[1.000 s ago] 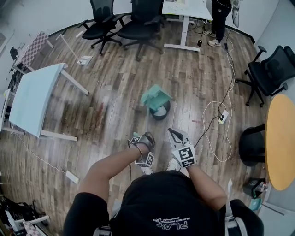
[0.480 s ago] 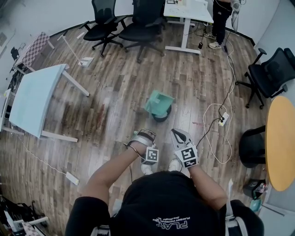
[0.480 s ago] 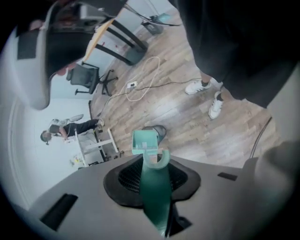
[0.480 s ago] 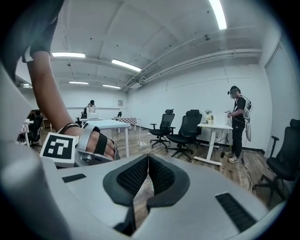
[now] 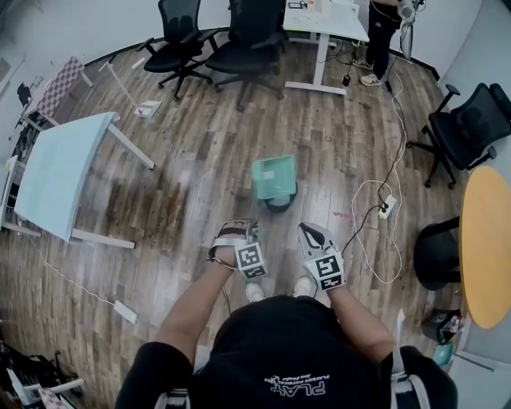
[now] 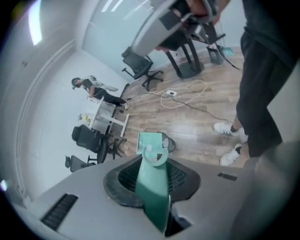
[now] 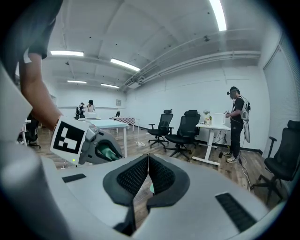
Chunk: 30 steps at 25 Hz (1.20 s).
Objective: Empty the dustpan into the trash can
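Observation:
The teal dustpan [image 5: 274, 176] hangs in the air right above the round black trash can [image 5: 279, 199], its broad face turned up toward the head view. My left gripper [image 5: 243, 230] is shut on the dustpan's long teal handle [image 6: 153, 187], which runs out between the jaws to the pan [image 6: 149, 142]; the trash can [image 6: 168, 144] shows just behind it. My right gripper [image 5: 310, 232] hovers beside the left one, shut with nothing in it [image 7: 148, 169]. The left gripper [image 7: 89, 143] shows at the left of the right gripper view.
A white cable and power strip [image 5: 386, 206] lie on the wood floor right of the can. A pale table [image 5: 60, 172] stands at left, office chairs [image 5: 239, 40] at the back, a black chair [image 5: 471, 120] and round orange table [image 5: 487, 240] at right. A person [image 5: 383, 24] stands far back.
The left gripper has risen and rolled with the handle in it. The dustpan has swung from a tilted pose to lie broad-face-up over the trash can. The right gripper has stayed put.

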Tool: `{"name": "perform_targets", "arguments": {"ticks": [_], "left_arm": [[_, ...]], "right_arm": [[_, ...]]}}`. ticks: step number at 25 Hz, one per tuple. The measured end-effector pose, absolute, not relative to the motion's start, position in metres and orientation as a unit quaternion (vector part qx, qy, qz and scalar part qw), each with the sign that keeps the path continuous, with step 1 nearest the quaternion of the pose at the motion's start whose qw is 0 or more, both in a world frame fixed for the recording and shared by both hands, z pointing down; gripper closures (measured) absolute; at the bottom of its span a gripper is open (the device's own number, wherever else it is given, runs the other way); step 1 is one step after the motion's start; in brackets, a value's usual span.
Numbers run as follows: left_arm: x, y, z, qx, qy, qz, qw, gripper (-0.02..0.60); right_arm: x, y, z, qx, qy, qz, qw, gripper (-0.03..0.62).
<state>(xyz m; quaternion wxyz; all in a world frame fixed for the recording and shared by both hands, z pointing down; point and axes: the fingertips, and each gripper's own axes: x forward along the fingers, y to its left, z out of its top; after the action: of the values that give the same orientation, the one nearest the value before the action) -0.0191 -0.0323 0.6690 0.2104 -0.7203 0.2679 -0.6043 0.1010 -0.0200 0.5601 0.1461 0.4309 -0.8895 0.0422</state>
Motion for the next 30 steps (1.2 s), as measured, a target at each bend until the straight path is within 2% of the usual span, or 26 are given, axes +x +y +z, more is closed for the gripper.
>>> {"name": "perform_targets", "arguments": {"ticks": [7,19,30], "left_arm": [[-0.043,-0.04,0.641,-0.768,0.4,-0.493,0.081,0.483],[-0.134,-0.037,0.633,-0.77,0.523,-0.352,-0.101,0.482],[-0.198,-0.017,0.616,-0.746,0.587,-0.25,-0.191,0.482]], "right_arm": [[0.081,-0.016,0.564,0.421,-0.893,0.043,0.152,0.569],[0.024,-0.009,0.557,0.406,-0.899,0.029,0.161,0.569],[-0.007,-0.012,0.553,0.425,-0.891,0.02,0.159,0.569]]}}
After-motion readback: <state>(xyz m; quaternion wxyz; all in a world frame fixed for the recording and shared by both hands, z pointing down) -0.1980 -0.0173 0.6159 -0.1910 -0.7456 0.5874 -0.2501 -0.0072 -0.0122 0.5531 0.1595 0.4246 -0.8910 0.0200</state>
